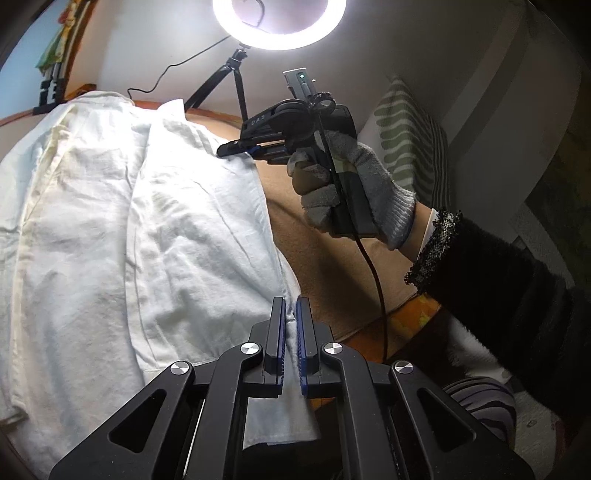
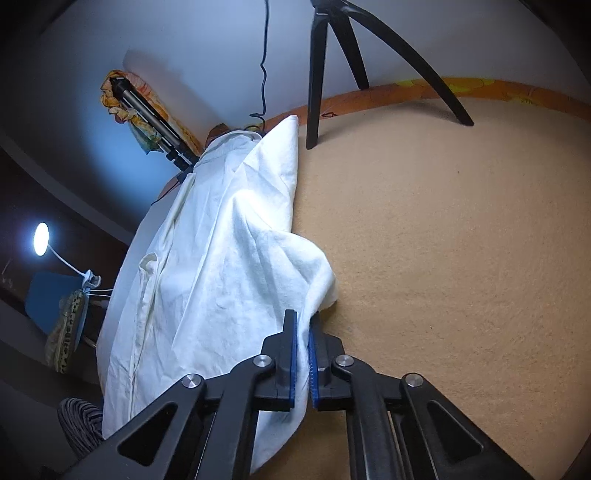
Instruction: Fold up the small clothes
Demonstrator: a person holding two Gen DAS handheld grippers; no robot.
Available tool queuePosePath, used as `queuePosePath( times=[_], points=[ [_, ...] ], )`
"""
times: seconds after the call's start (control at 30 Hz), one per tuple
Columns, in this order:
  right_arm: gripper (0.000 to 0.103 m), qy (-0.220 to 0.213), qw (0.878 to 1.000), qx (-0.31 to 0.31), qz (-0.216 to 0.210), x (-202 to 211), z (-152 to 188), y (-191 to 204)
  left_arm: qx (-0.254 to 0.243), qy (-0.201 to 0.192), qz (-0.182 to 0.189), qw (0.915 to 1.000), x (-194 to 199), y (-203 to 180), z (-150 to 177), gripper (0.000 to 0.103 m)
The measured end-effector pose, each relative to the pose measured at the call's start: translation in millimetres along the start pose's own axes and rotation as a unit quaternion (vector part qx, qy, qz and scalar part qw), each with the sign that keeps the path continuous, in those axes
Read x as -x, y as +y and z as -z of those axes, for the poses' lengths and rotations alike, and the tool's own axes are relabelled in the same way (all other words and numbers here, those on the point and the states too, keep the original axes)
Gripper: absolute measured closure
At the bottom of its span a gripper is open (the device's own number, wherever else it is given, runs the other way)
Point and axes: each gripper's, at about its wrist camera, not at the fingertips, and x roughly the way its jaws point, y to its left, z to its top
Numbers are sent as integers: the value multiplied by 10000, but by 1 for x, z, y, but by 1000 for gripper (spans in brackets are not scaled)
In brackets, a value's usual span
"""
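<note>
Clearly soft and light, the white garment [image 1: 122, 221]: thin wrinkled cotton, spread over the tan worktop [image 2: 461, 240], with a long fold already doubled along its side toward the ring light [image 1: 279, 22]. Probably a small shirt, but not certain; no collar or sleeve shown plainly. Left tongs [image 1: 291, 310] pinched tight on the near hem of the garment, a strip of white cloth passing down between the blue pads. Right tongs [image 2: 303, 332] also clamped on cloth, at the edge beside the bare worktop, where the fabric rises in a loose hump just beyond the tips. From the left wrist view, right tongs [image 1: 236, 149] seen gripping that far edge, held by a grey gloved hand [image 1: 351, 184] with a black sleeve [image 1: 498, 295] behind. Expected to sag and drape between the two grips, never to stay stiff; likely to wrinkle or slip out if caught by only one thin layer. Best hold judged at hems and corners, where the seam gives thicker material. Both edges to be lifted together and kept stretched, otherwise the middle may bunch. Not fragile, not heavy, not slippery on this rough worktop.
</note>
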Motion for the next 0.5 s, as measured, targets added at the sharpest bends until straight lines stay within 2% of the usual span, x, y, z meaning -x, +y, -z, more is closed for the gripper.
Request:
queuePosePath(
  times=[0.27, 0.5],
  points=[
    [103, -6, 9933, 662, 943, 8, -16, 69, 294, -237, 131, 9992, 31, 26, 6, 99],
    [103, 152, 9791, 1455, 1412, -16, -23, 146, 611, -350, 131, 9974, 55, 56, 17, 99]
  ],
)
